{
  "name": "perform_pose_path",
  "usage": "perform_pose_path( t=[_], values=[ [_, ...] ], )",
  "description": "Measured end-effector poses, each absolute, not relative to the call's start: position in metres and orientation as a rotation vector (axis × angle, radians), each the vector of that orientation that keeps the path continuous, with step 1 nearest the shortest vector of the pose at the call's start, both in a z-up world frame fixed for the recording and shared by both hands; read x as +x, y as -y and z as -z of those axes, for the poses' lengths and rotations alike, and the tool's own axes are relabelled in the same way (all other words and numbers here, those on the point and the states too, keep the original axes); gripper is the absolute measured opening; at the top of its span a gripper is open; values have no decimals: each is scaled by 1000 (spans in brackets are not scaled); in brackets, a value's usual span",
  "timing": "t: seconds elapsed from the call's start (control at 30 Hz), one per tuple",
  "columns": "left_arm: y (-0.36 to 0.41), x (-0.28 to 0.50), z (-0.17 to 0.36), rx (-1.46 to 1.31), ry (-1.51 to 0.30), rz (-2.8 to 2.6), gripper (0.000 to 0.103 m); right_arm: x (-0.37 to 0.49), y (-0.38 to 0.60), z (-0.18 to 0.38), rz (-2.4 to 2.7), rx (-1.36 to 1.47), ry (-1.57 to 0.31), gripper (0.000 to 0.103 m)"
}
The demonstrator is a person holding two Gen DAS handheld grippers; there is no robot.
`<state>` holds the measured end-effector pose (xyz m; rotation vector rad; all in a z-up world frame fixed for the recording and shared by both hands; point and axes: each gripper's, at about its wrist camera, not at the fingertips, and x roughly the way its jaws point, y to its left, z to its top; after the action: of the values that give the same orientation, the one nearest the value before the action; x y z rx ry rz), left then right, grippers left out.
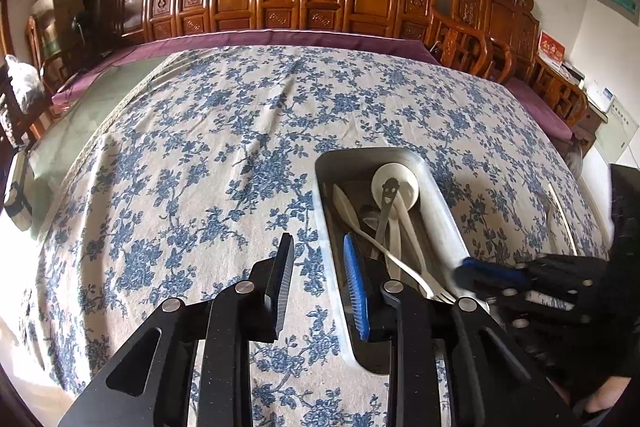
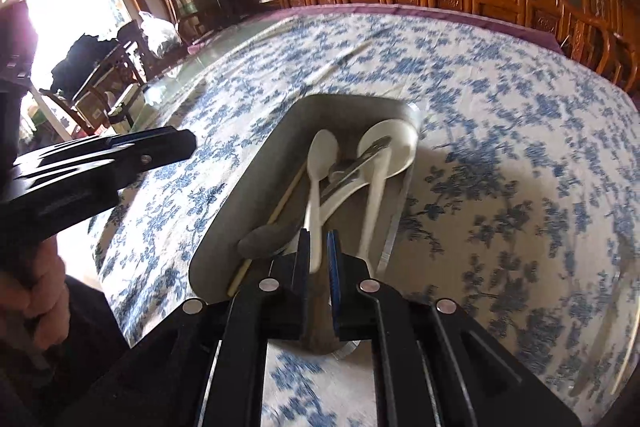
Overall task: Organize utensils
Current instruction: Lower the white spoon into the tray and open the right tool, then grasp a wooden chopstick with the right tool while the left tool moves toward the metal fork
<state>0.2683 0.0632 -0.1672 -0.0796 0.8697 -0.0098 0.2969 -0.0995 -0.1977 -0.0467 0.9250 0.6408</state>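
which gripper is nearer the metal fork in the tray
Left. In the left wrist view the left gripper straddles the tray's near wall, its blue-padded side right beside the metal fork. The right gripper sits just past the fork's tines, outside the tray's right rim.

A large table (image 1: 224, 39) is covered by a white cloth with blue flowers (image 1: 208, 155); a purple underlayer shows along its far edge. At right of centre in the left wrist view a metal tray (image 1: 440, 195) lies on the cloth. At far right, a pale chopstick (image 1: 562, 215) lies directly on the cloth.
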Motion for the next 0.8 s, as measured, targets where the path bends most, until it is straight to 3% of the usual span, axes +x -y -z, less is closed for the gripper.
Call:
perform_pose_path(
  t=[0.07,0.2,0.37,0.4,0.47,0.6,0.7,0.8],
  values=[
    [-58,268,167,-78,-868,20,25,292,118,190,-640,-37,-906,11],
    [-46,265,165,-57,-851,42,41,284,160,180,-610,-17,-879,12],
    [-34,263,164,-29,-842,60,43,273,229,181,-512,16,-877,20],
    [-30,262,165,-24,-843,64,54,271,241,183,-492,16,-880,21],
    [-24,260,164,-15,-831,79,67,268,272,190,-435,18,-889,22],
    [-7,254,162,21,-817,114,81,273,322,205,-323,30,-907,30],
    [9,252,165,37,-822,160,89,285,346,217,-230,-16,-926,32],
    [26,251,173,75,-848,179,89,290,369,231,-179,3,-953,32]
  ],
)
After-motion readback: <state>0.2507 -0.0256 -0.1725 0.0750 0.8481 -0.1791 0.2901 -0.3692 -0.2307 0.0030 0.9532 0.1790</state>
